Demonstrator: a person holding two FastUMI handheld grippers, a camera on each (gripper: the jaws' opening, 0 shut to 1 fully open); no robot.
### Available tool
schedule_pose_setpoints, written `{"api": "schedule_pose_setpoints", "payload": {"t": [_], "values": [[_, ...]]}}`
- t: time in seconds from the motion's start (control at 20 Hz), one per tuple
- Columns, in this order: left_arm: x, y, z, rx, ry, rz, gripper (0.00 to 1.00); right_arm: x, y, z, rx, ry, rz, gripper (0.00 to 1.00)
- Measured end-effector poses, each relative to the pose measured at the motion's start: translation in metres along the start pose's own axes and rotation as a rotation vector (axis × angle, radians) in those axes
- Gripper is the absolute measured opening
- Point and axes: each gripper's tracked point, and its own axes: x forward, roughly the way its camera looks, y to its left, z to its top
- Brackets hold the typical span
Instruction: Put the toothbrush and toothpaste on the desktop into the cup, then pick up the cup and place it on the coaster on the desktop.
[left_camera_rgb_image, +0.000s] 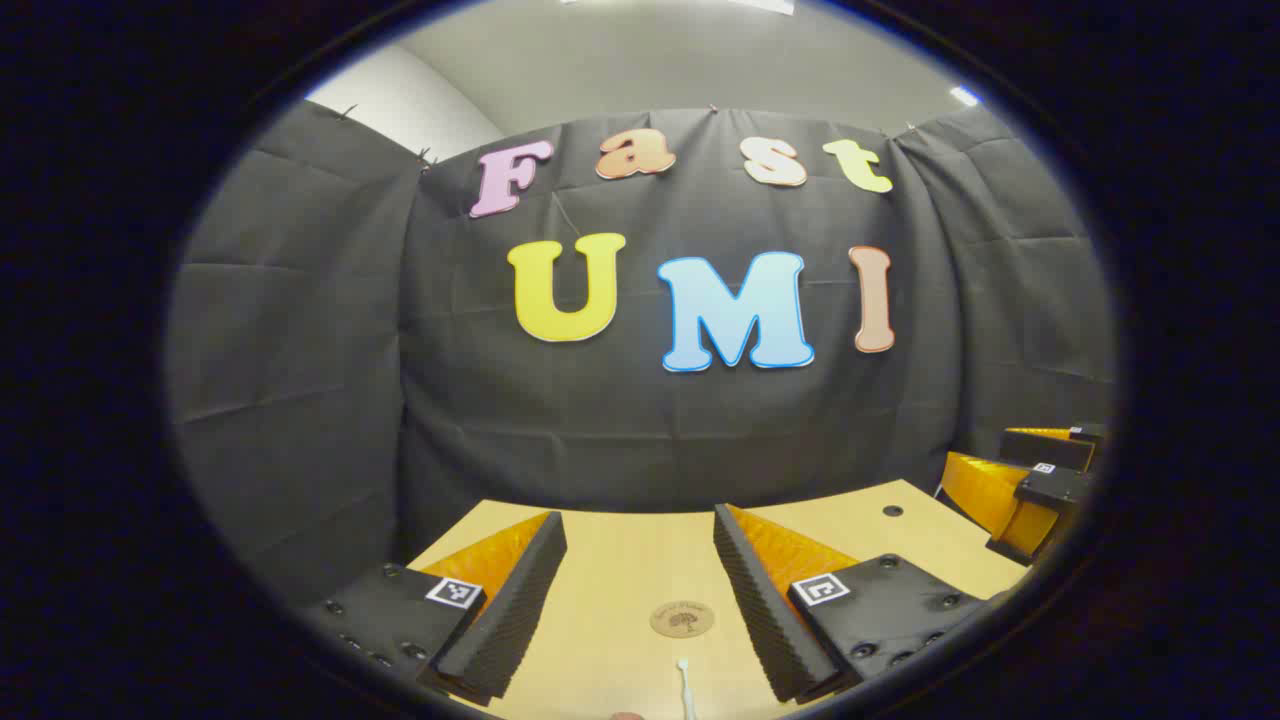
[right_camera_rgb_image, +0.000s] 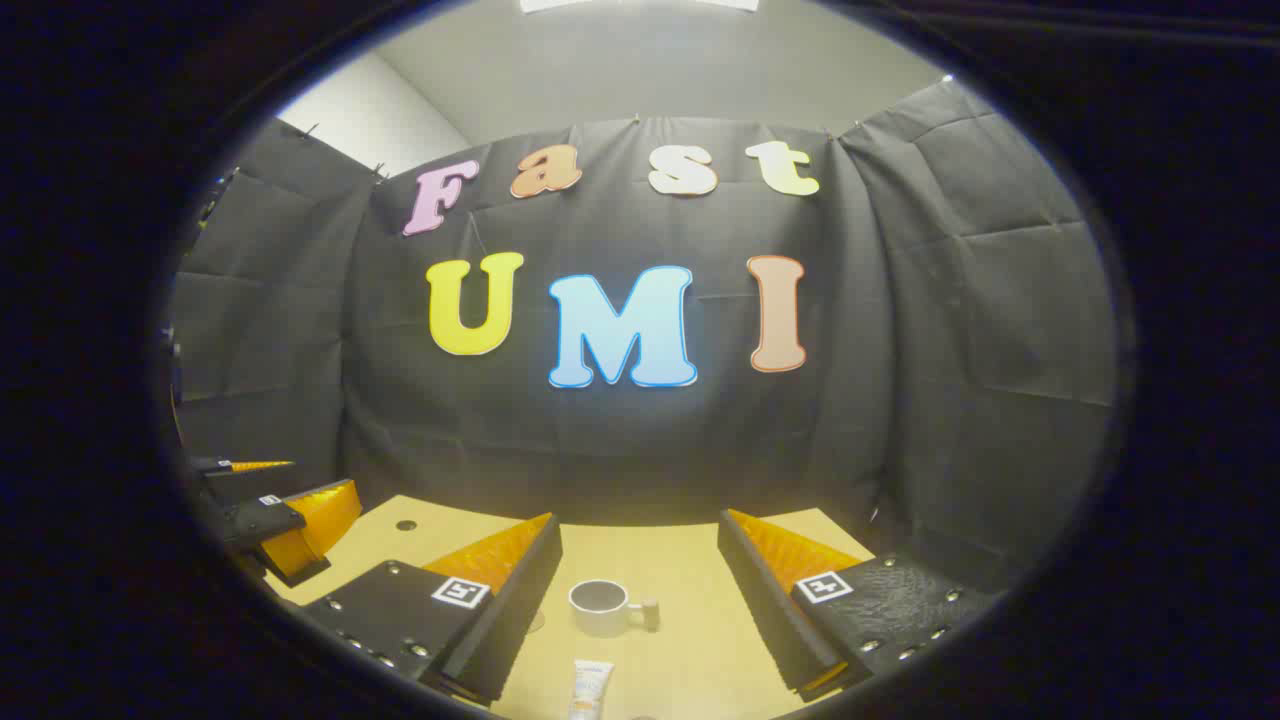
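In the left gripper view a round brown coaster (left_camera_rgb_image: 682, 619) lies on the wooden desktop (left_camera_rgb_image: 620, 560) between my left gripper's (left_camera_rgb_image: 640, 590) open fingers, with a white toothbrush (left_camera_rgb_image: 686, 688) just in front of it at the bottom edge. The right gripper (left_camera_rgb_image: 1040, 480) shows at the far right of that view. In the right gripper view a white cup (right_camera_rgb_image: 604, 606) with its handle to the right stands between my right gripper's (right_camera_rgb_image: 640, 590) open fingers. A white toothpaste tube (right_camera_rgb_image: 590, 688) lies nearer the camera. The left gripper (right_camera_rgb_image: 275, 515) shows at the left.
The black cloth wall (left_camera_rgb_image: 640, 420) closes off the back of the desktop. A small dark hole (left_camera_rgb_image: 892, 511) sits in the desktop at the far right in the left gripper view, and the hole (right_camera_rgb_image: 406, 524) appears far left in the right gripper view.
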Motion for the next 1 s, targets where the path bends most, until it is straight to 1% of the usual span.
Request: {"api": "schedule_pose_setpoints", "payload": {"t": [0.05,0.1,0.15,0.2,0.25,0.3,0.35,0.4,0.45,0.6,0.75,0.8,0.95,1.0], "values": [[0.001,0.0,-0.001,0.002,0.001,-0.003,0.96,0.001,0.002,-0.001,-0.003,0.007,0.0,0.95],[0.003,0.003,-0.001,0.006,0.002,0.005,0.96,0.001,0.002,-0.004,-0.003,0.013,0.0,0.94],[0.004,0.002,-0.002,0.006,0.002,-0.002,0.96,0.001,0.004,-0.005,-0.003,0.019,0.003,0.95],[0.005,-0.001,-0.001,0.007,0.006,-0.009,0.94,0.003,0.006,-0.008,-0.002,0.025,0.005,0.95],[0.006,-0.002,-0.003,0.005,0.012,-0.011,0.96,0.003,0.007,-0.009,-0.004,0.033,0.006,0.95],[0.008,-0.003,-0.005,0.0,0.018,-0.018,0.96,0.005,0.008,-0.011,-0.005,0.039,0.008,0.94],[0.01,-0.004,-0.006,-0.004,0.022,-0.021,0.94,0.006,0.009,-0.013,-0.004,0.047,0.011,0.95],[0.011,-0.002,-0.006,-0.006,0.02,-0.017,0.94,0.007,0.01,-0.014,-0.003,0.051,0.014,0.95],[0.012,-0.001,-0.005,-0.007,0.018,-0.02,0.96,0.008,0.01,-0.014,-0.001,0.051,0.016,0.95],[0.015,-0.005,-0.006,-0.005,0.026,-0.022,0.96,0.012,0.011,-0.015,-0.002,0.054,0.018,0.95],[0.019,-0.007,-0.012,-0.008,0.051,-0.029,0.98,0.014,0.009,-0.018,0.0,0.068,0.018,0.95],[0.02,-0.008,-0.015,-0.011,0.058,-0.032,0.96,0.015,0.01,-0.021,0.004,0.075,0.021,0.95],[0.025,-0.013,-0.028,-0.031,0.106,-0.056,0.96,0.018,0.012,-0.031,0.013,0.123,0.033,0.95],[0.026,-0.015,-0.034,-0.041,0.125,-0.063,0.94,0.02,0.012,-0.033,0.018,0.132,0.035,0.95]]}}
